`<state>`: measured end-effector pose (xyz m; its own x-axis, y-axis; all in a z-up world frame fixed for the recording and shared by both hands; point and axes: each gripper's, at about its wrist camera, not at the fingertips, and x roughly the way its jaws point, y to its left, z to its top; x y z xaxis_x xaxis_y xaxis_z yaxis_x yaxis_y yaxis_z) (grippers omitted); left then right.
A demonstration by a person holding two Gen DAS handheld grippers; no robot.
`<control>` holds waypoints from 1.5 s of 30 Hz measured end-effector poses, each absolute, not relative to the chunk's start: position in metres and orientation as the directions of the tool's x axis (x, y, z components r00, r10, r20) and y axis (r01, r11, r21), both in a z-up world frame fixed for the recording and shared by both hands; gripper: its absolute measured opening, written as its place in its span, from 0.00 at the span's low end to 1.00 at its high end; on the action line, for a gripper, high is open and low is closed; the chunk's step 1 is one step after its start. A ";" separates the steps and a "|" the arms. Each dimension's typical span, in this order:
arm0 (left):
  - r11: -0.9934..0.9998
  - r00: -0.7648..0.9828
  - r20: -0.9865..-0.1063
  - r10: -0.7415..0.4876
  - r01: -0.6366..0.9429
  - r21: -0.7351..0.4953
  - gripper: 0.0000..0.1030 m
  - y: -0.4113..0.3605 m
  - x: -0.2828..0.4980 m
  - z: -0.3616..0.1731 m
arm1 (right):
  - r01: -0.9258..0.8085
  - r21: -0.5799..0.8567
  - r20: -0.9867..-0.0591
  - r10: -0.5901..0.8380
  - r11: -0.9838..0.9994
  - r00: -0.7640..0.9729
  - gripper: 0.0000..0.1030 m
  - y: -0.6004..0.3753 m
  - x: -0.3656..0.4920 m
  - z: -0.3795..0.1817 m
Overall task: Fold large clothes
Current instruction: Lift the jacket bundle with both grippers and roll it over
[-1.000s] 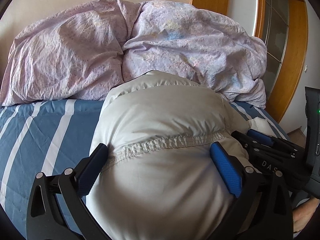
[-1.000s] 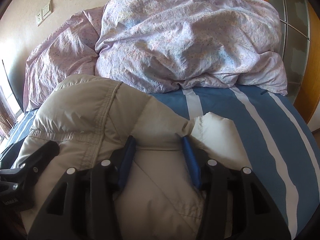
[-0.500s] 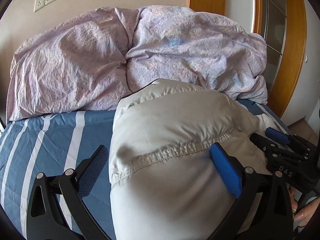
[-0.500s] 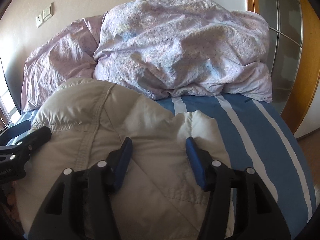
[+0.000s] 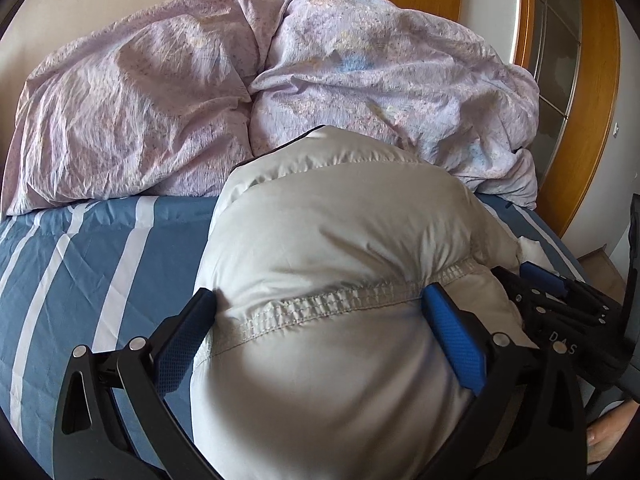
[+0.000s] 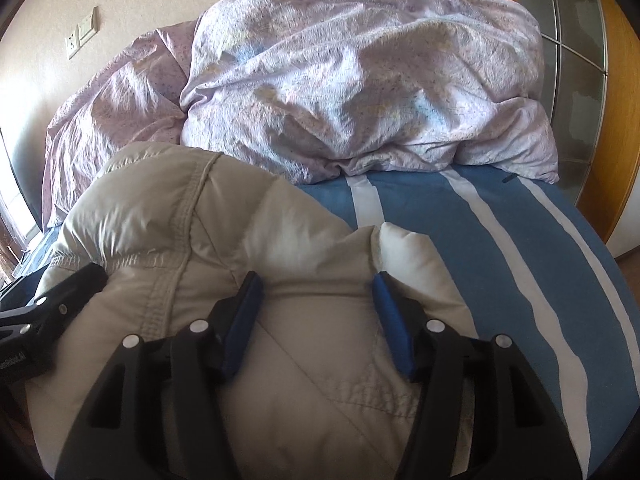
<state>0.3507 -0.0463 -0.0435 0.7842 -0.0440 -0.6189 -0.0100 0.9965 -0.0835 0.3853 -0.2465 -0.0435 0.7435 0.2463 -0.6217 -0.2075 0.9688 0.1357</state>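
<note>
The pale grey puffer jacket [image 5: 340, 264] lies bundled on the bed's blue striped sheet [image 5: 80, 264], bulging up between both tools. The left tool [image 5: 320, 316] straddles its stitched seam with jaws spread wide, the pads barely meeting the padding and not pinching it. The right tool [image 6: 316, 304] sits over the jacket's right part (near a white lining corner), jaws parted, fabric between them but not squeezed. Beyond lies a crumpled lilac duvet [image 6: 360, 80].
</note>
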 end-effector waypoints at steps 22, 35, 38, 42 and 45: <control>0.873 0.675 -0.625 -0.392 0.059 -0.483 0.99 0.029 0.318 -0.028 | -0.200 0.291 -0.709 0.352 0.935 0.611 0.98 -0.293 0.359 0.007; 0.765 0.534 -0.608 -0.588 0.121 -0.633 0.99 0.033 0.323 -0.056 | -0.121 0.679 -0.674 0.681 0.724 0.286 0.98 -0.349 0.376 -0.061; 0.748 0.519 -0.601 -0.608 0.122 -0.653 0.99 0.034 0.326 -0.060 | -0.129 0.706 -0.662 0.714 0.696 0.229 0.98 -0.348 0.383 -0.069; 0.734 0.500 -0.596 -0.628 0.127 -0.667 0.99 0.036 0.327 -0.065 | -0.163 0.697 -0.676 0.716 0.698 0.173 0.98 -0.336 0.387 -0.073; 0.715 0.485 -0.587 -0.649 0.124 -0.688 0.99 0.040 0.326 -0.068 | -0.221 0.672 -0.698 0.704 0.707 0.131 0.98 -0.315 0.384 -0.067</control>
<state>0.3264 0.0404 -0.0677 0.4847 -0.6488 -0.5866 0.1241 0.7149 -0.6882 0.3840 -0.3145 -0.0671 0.1305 0.7041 -0.6980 -0.2205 0.7070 0.6719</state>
